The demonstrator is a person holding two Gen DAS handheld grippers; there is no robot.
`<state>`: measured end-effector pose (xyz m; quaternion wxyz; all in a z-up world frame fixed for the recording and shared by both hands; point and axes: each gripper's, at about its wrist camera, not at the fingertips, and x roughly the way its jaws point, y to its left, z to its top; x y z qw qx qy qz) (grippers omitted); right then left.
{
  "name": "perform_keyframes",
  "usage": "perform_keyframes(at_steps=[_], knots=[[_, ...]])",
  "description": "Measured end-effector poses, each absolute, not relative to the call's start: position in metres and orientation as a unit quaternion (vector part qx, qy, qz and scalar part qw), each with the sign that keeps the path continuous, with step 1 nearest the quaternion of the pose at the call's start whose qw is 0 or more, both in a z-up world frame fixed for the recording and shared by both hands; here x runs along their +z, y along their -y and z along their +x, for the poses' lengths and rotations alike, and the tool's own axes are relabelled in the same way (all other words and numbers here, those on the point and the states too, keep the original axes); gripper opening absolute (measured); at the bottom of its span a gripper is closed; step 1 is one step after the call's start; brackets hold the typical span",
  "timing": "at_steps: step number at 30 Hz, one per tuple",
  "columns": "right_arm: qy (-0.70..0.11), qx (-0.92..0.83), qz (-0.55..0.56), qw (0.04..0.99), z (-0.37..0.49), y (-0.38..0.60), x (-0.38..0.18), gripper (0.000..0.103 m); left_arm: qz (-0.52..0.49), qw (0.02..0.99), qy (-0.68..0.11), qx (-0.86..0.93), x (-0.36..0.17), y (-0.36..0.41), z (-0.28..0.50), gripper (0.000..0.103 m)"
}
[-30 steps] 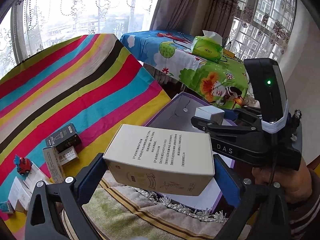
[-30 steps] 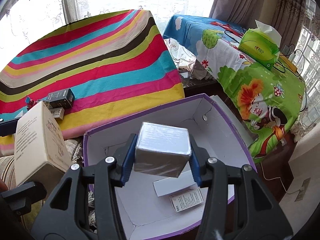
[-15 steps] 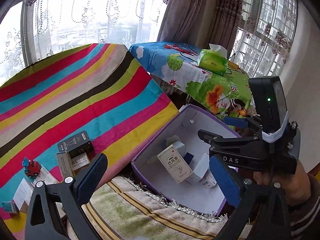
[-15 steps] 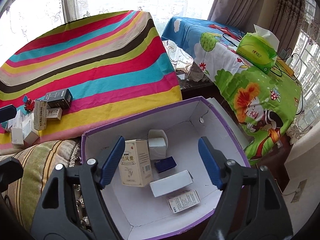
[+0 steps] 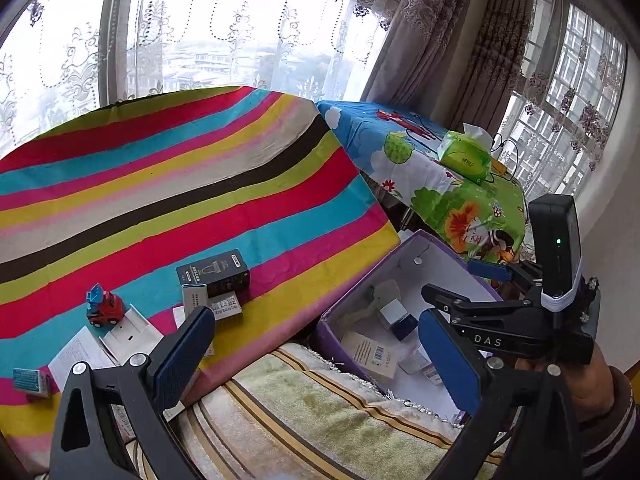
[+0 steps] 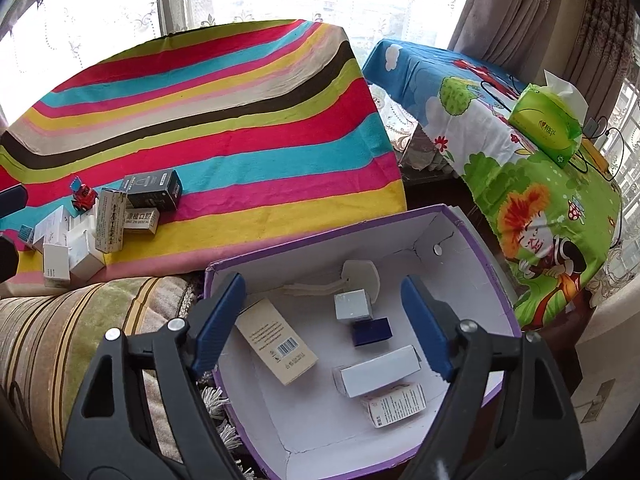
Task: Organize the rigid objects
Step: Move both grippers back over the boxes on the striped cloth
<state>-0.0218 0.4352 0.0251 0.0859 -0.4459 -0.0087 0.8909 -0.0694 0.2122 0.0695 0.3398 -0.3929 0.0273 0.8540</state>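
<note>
Purple box (image 6: 472,236) rim beneath right tool (image 6: 324,324), jaws opening, empty

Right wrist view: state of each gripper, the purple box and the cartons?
Right gripper: jaws opening, nothing between them.
Left gripper: open, empty.
Purple-rimmed white cardboard box: lidless, holding several cartons.
Beige barcode carton: lying flat inside.
Black carton: on striped cloth.

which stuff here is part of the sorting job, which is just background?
Job:
- purple box, with beige carton, silver cube, navy box inside
- loose cartons, black box, toy truck on striped cloth

Background:
- tissue pack
- cartoon cloth
- curtains
</note>
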Motion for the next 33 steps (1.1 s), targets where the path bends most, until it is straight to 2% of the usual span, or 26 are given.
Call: perform_keyframes(at_steps=[13,33], knots=[[0.020,0.887,-0.462,0.014,-0.035,-0.377,0.020,0.083,-0.421,0.246,0.017,0.873,0.051,-0.110,-0.088,0.102],[0.042,0.872,-0.483,-0.071,-0.077,-0.296,0.009,0.083,-0.461,0.148,-0.002,0.875,0.026,-0.008,-0.107,0.102]])
